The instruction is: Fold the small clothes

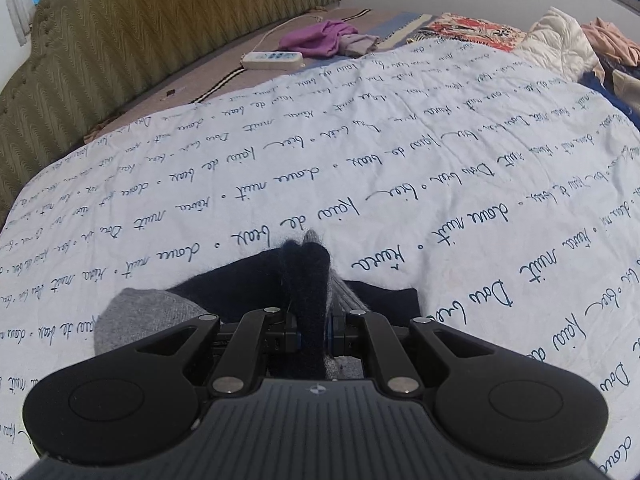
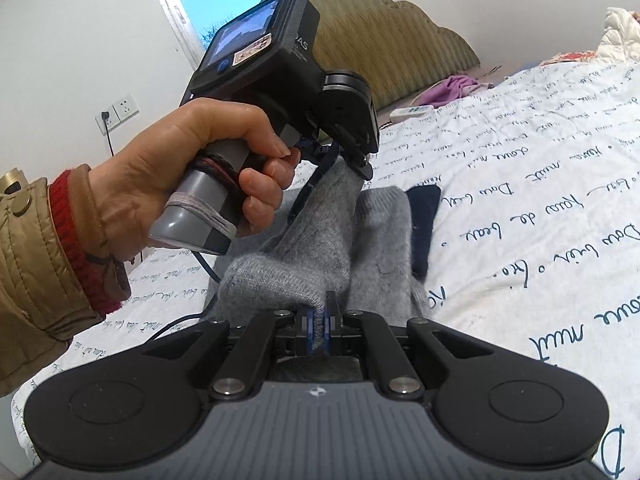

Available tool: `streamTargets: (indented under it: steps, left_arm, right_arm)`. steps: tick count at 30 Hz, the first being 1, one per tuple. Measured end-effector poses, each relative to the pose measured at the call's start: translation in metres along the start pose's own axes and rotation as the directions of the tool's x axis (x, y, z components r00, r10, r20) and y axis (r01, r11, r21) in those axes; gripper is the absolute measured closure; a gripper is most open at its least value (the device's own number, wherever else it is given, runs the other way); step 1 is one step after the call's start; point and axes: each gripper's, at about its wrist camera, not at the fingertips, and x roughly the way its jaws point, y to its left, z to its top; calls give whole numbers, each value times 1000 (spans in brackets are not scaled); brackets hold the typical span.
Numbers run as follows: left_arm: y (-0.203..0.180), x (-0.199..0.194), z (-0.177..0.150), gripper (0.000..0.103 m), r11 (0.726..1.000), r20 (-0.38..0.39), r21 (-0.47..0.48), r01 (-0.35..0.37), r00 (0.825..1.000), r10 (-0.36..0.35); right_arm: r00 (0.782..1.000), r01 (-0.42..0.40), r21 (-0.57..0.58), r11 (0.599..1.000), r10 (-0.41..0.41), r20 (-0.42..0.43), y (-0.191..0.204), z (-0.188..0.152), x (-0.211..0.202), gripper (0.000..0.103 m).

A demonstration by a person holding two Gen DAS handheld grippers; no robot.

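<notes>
Spread across the bed: a white quilt (image 1: 360,152) printed with dark cursive script, olive upholstered headboard (image 1: 120,40) behind it. Far off near the headboard, a purple garment (image 1: 316,38) beside a white remote control (image 1: 272,59). Lying on the quilt, a grey-and-navy sock (image 2: 360,236), partly lifted at both gripped ends, long axis running roughly from right gripper (image 2: 320,330) away toward left gripper (image 2: 348,160). Right jaws together, clamped on a grey fold of the sock's near end. Left gripper (image 1: 310,332), held in a hand (image 2: 192,168) with tan and red cuffs, clamped on the navy end, fabric poking up beyond the jaws. Navy part lying flat to the right.
</notes>
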Motion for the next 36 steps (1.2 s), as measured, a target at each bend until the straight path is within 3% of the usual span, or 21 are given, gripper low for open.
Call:
streamTargets:
  steps: [13,14,15,16,17,18,20,27,32,35,36]
  left_arm:
    - [-14,7,0,91,999,-12,30,11,1000,-10]
    - [-15,7,0,87,999,-13,35,18,1000,-18]
    - [-15,6,0,73,999,-10,37,23,1000,-23]
    - [-15,5,1,72,999,-2,36,34,999,-34]
    - [-14,3,2,63,998,7,35,53,999,-53]
    - [-14,1,2,47,998,16,36,60,998,-61]
    - [-14,-5,3,31,998,49,40,56,997,-58]
    - [4,-33,-2,21,999,122,49,10,992,-16]
    - [40,-67,-44,14,997,187,54,-50,982,39]
    - [60,-86,-81,10,996,213,65,-66,976,51]
    - [66,-92,-93,10,995,216,70,-64,975,47]
  right_arm:
    - [1000,-6,23,1000,6,-20,-7,1,5,98]
    - [1000,-8,32,999,8,-28,-8,1,5,98]
    - [999,-8,43,999,10,-35,-10,1,6,98]
    - [999,-8,55,998,11,-42,-12,0,7,98]
    - [999,-7,68,998,10,-47,-14,0,7,98]
    - [999,-6,79,997,10,-53,-16,0,8,97]
    - [998,-1,102,995,8,-67,-20,-1,10,96]
    - [995,13,127,992,1,-104,-26,-1,13,96]
    - [993,-10,204,979,34,-113,-38,2,12,93]
    - [992,-20,245,969,50,-119,-44,6,13,81]
    - [991,-25,257,966,58,-118,-46,8,14,69]
